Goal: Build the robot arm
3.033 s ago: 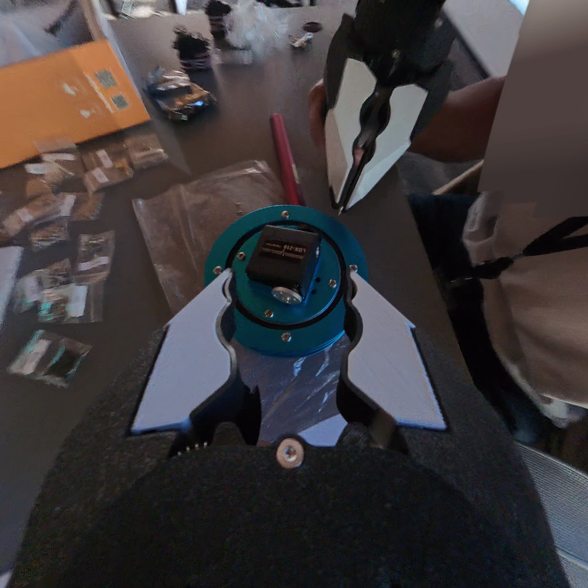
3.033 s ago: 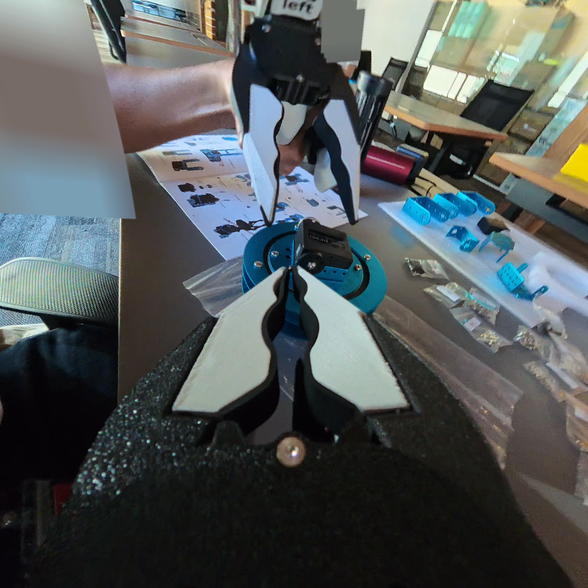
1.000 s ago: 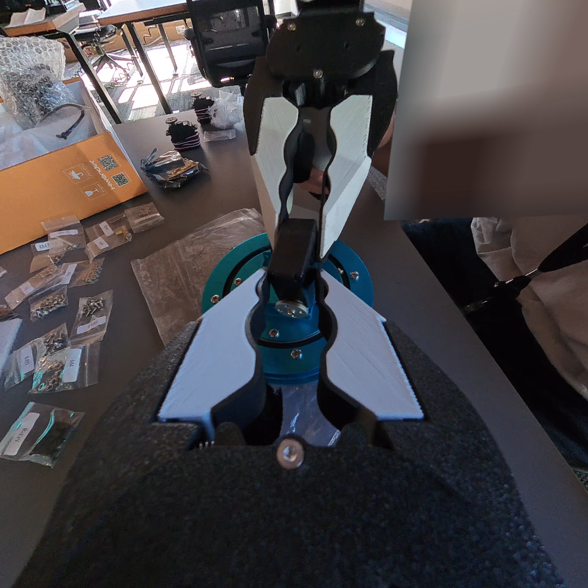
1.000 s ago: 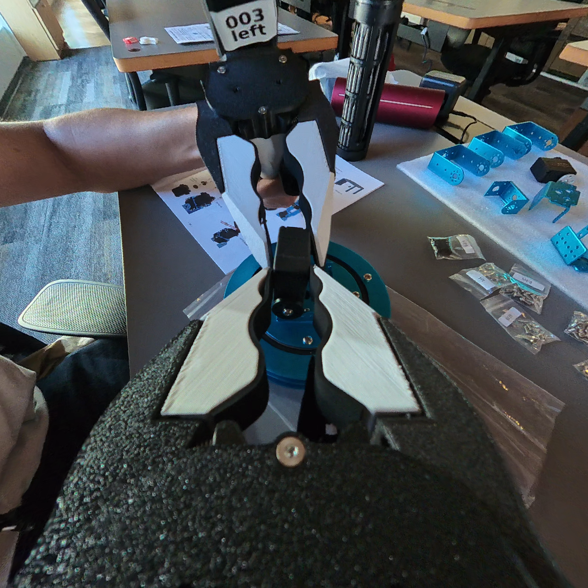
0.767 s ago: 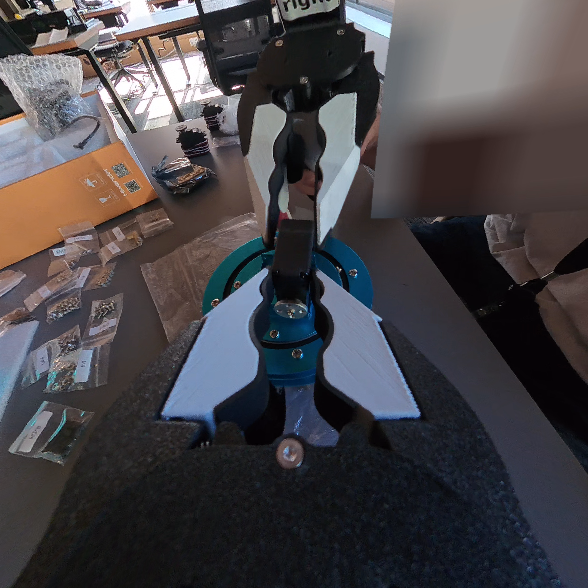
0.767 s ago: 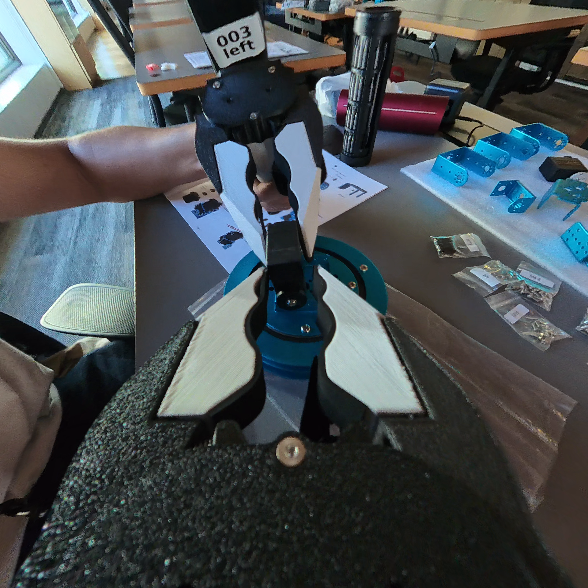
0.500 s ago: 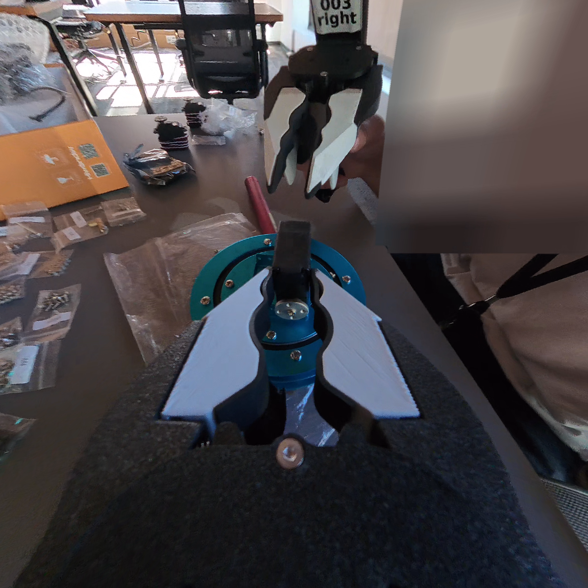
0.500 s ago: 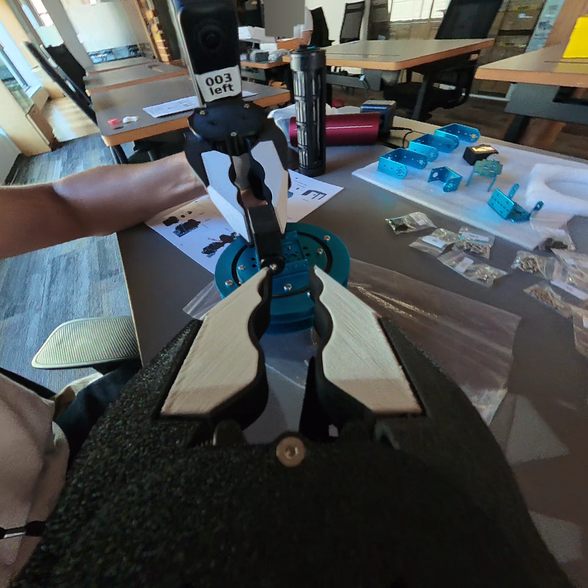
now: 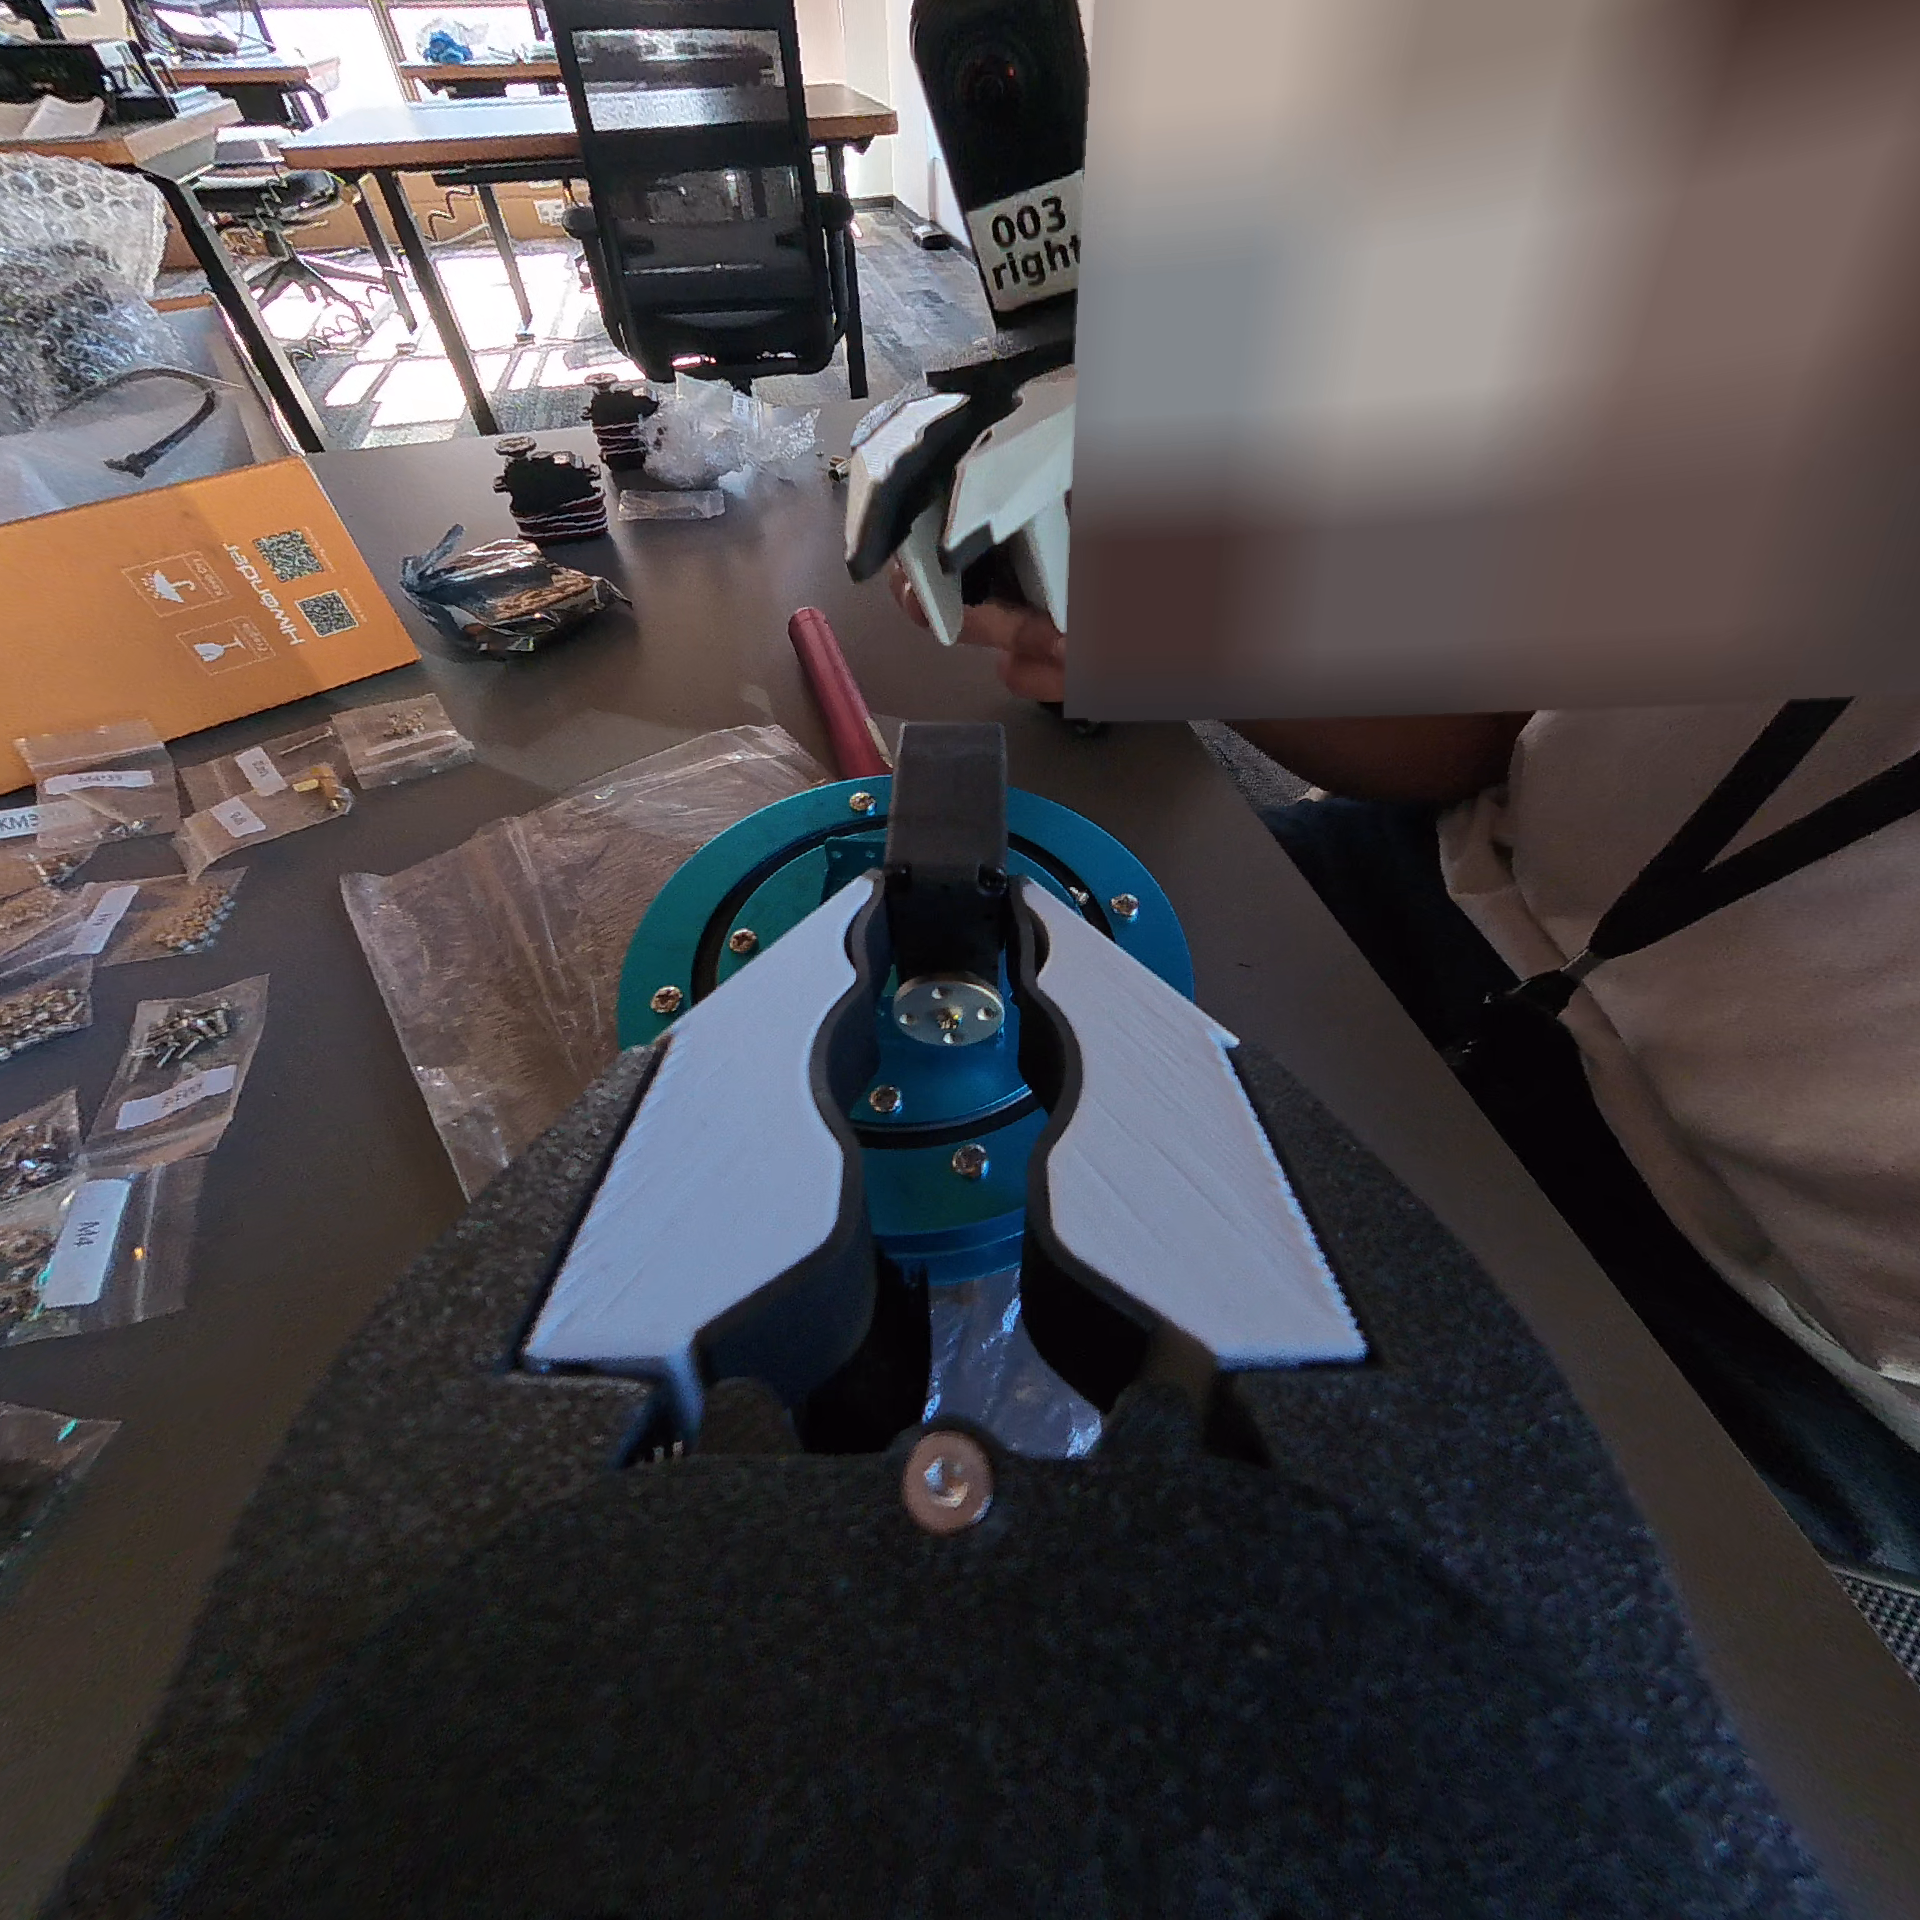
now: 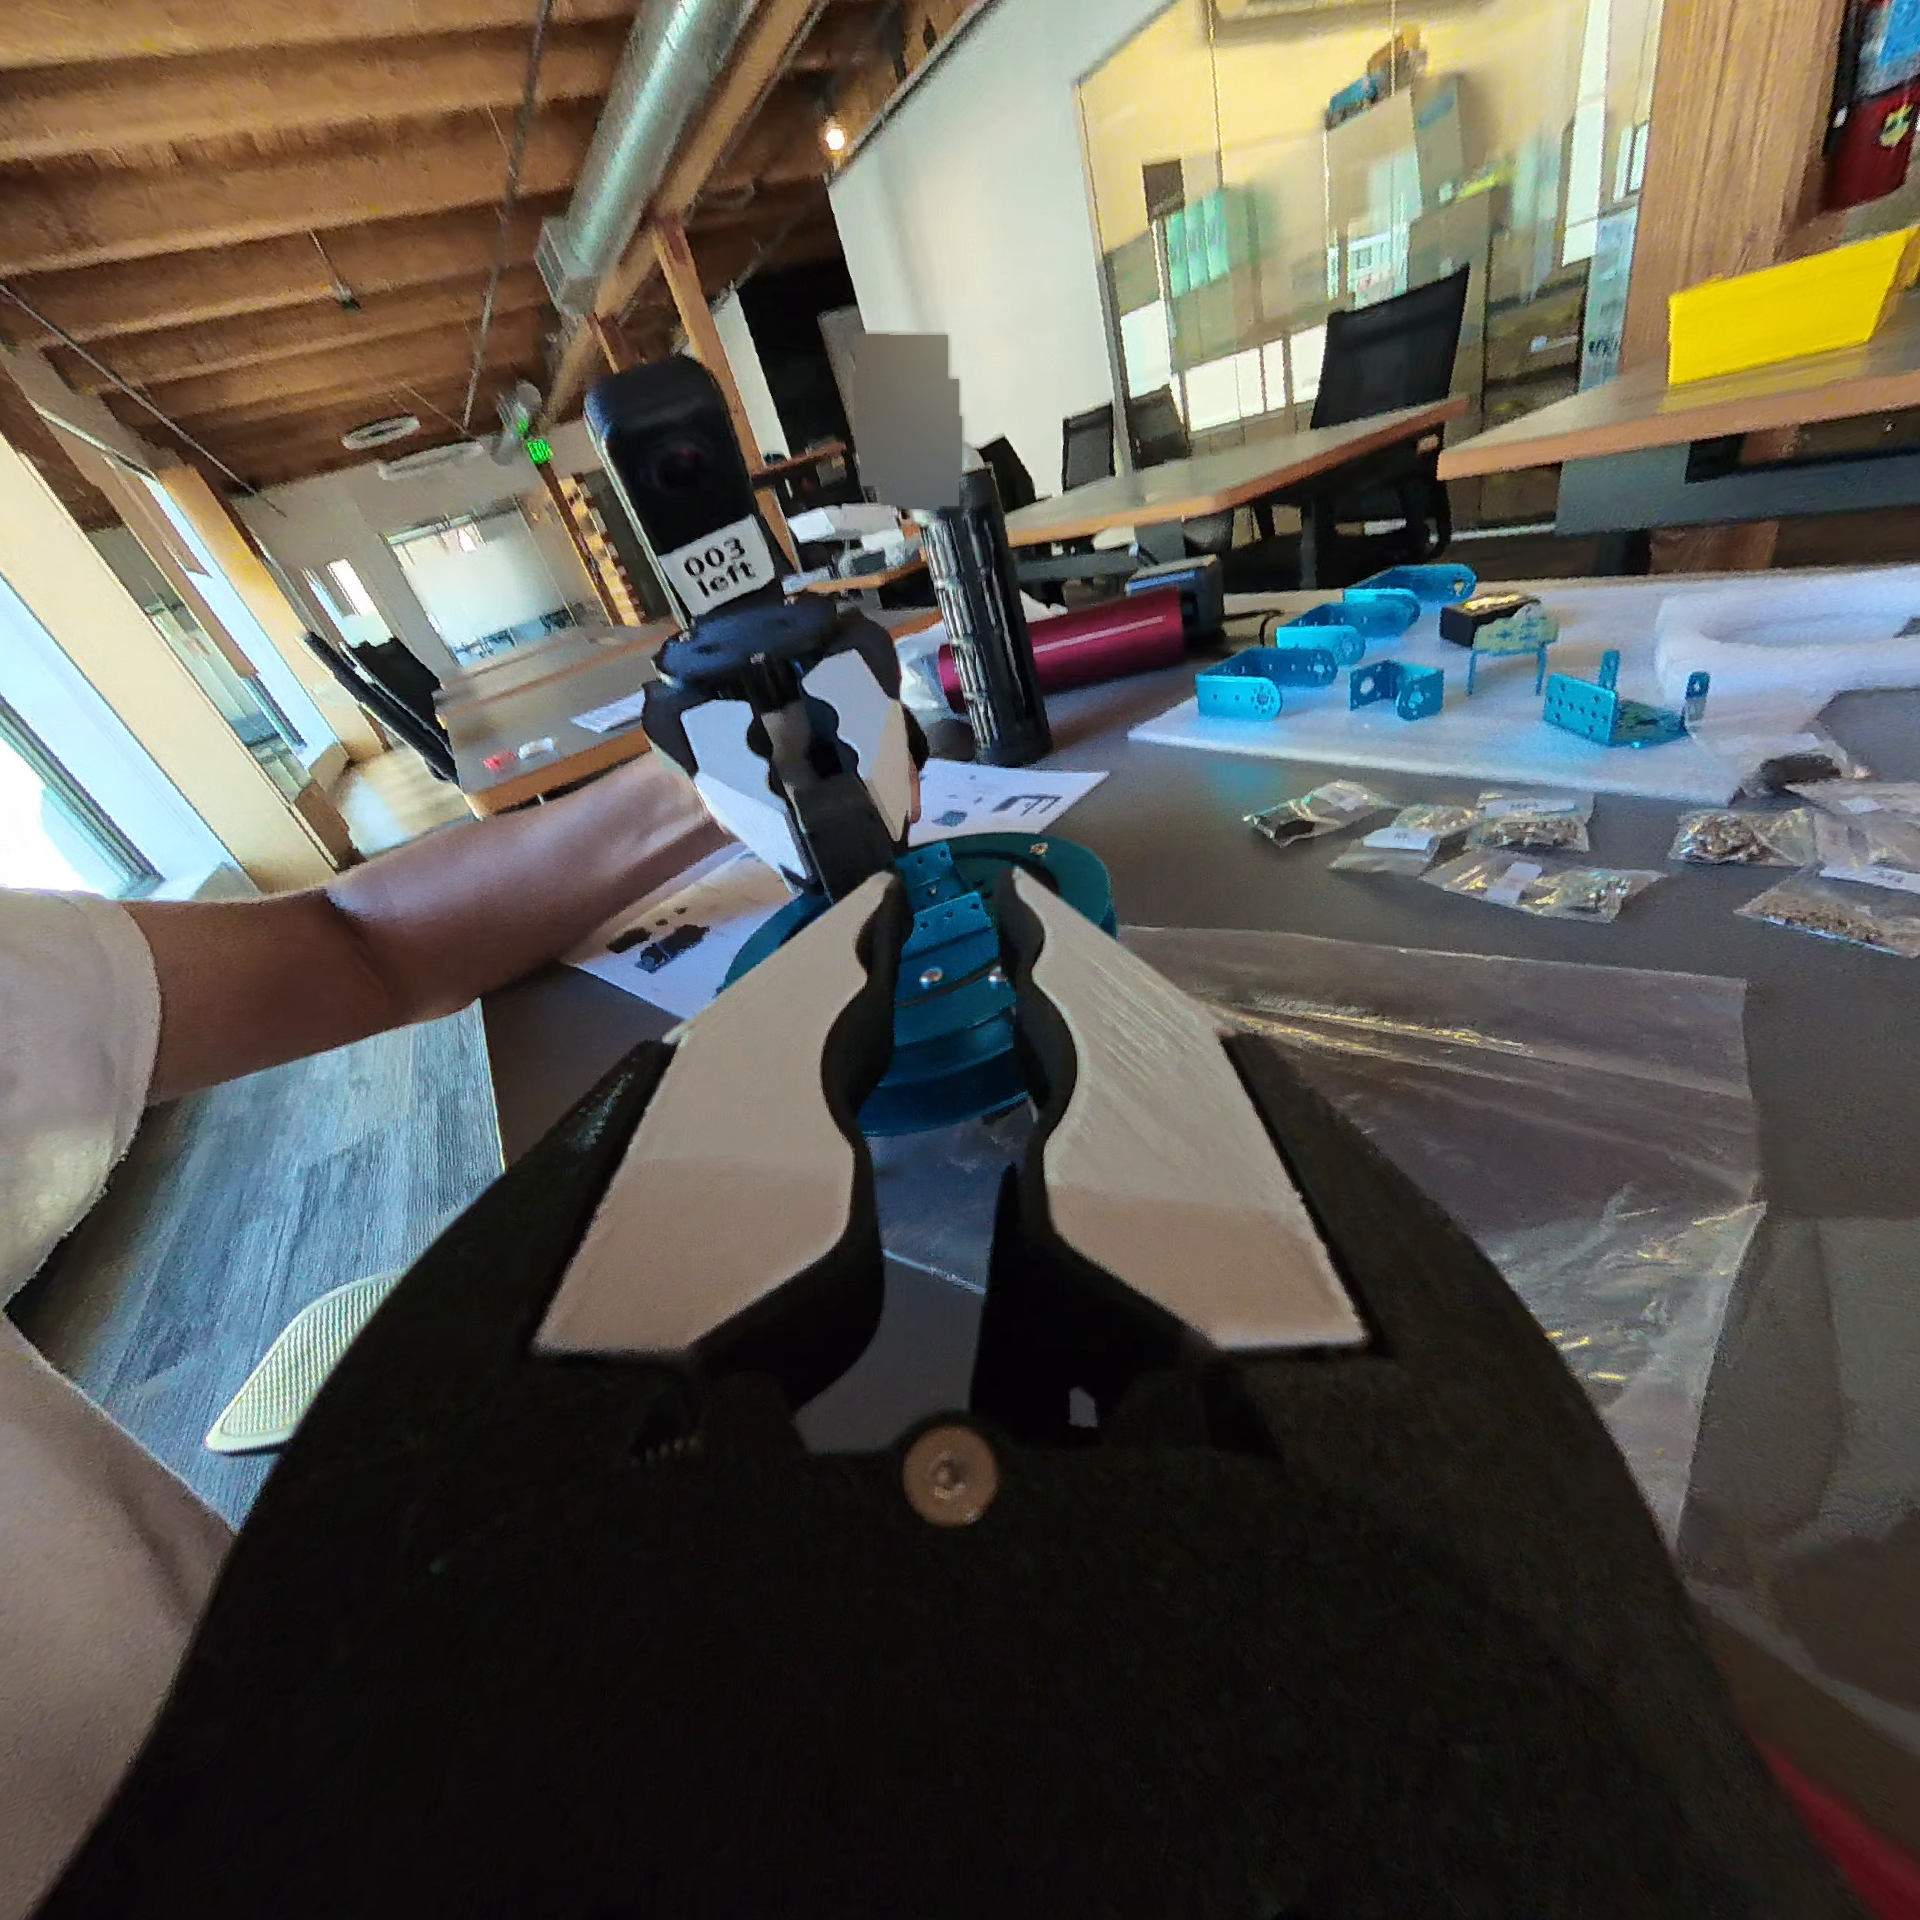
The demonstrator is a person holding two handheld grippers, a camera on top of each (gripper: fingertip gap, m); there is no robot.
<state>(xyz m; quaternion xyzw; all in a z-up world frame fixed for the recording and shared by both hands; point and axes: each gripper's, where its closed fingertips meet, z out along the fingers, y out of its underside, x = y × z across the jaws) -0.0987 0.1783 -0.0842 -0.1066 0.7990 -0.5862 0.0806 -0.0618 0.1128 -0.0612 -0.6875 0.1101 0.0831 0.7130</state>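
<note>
Left hand-held gripper clamps black servo over blue base

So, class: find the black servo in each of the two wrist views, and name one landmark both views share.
Left wrist view: the black servo stands at centre, clamped between the left hand-held gripper tips, above the blue disc.
Right wrist view: the servo sits just above centre, held by that gripper farther off.
Shared landmark: the blue disc on the table.
</note>
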